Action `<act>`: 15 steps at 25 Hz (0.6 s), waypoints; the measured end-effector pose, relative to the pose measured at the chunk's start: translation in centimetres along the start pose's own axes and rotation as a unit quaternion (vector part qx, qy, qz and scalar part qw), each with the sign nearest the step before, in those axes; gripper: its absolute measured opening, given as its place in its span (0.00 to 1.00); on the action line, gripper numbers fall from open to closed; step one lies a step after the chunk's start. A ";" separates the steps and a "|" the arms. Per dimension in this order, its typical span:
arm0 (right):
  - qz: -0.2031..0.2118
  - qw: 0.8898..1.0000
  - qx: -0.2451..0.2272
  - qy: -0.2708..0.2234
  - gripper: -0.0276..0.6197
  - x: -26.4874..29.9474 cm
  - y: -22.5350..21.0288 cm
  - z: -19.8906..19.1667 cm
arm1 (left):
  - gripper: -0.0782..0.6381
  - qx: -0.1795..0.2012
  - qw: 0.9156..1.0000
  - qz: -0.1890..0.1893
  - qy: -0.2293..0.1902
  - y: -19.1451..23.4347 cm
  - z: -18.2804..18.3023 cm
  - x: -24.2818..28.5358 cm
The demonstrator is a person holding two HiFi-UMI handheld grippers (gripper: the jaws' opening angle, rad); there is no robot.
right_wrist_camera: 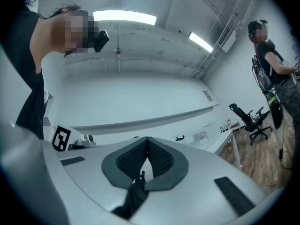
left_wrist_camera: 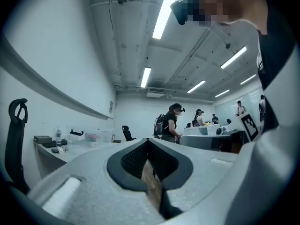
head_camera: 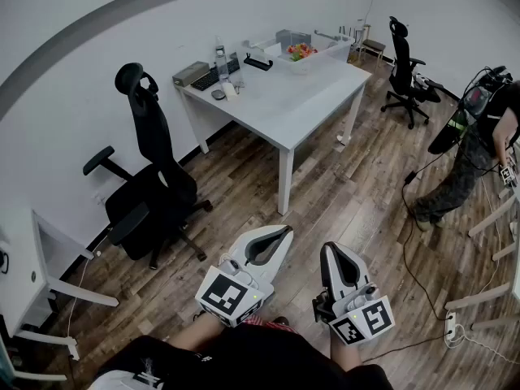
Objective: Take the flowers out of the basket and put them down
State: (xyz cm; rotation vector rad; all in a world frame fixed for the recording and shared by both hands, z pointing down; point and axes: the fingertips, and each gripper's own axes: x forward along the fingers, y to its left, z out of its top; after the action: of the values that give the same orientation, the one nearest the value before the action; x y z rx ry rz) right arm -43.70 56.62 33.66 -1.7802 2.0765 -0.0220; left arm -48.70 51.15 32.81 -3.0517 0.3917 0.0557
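Left claw (head_camera: 276,236) n right claw (head_camera: 333,252) both clenched, nothing in em. Flowers (head_camera: 301,51) sit in the basket (head_camera: 331,49) at the far end of the tabletop (head_camera: 284,96), well apart from me. Pre-approach imo: next is walk over, open a claw.

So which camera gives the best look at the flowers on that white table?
The head view: it looks down on the flowers, red and orange in a clear basket at the table's far end. The left gripper view shows only a tiny pinkish smudge; the right gripper view shows a similar smudge.
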 end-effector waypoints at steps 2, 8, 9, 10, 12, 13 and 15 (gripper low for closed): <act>0.000 1.000 0.000 -0.001 0.06 -0.2 0.1 0.0 | 0.12 0.001 1.000 -0.002 -0.001 -0.4 0.0 -0.1; 0.003 1.000 -0.004 0.002 0.06 0.3 0.3 0.0 | 0.12 -0.001 1.000 -0.003 -0.004 -0.1 0.4 0.1; 0.002 1.000 -0.005 0.002 0.06 0.3 0.3 0.0 | 0.12 -0.001 1.000 -0.004 -0.004 -0.2 0.4 0.1; 0.000 1.000 -0.003 0.001 0.06 0.3 0.2 0.1 | 0.12 -0.001 1.000 -0.005 -0.004 -0.2 0.5 0.2; -0.002 1.000 0.002 -0.004 0.06 0.2 0.0 0.2 | 0.12 -0.001 1.000 -0.004 -0.004 -0.3 0.4 0.1; -0.001 1.000 0.003 -0.005 0.06 0.2 0.0 0.2 | 0.12 -0.001 1.000 -0.003 -0.005 -0.3 0.4 0.1; 0.003 1.000 0.001 -0.006 0.06 0.2 0.0 0.2 | 0.12 -0.001 1.000 0.001 -0.004 -0.4 0.3 0.1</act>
State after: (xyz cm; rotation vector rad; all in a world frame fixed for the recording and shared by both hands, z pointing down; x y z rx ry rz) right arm -43.64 56.51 33.43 -1.7683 2.0738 -0.0123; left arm -48.52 51.51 32.49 -3.0513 0.3955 0.0693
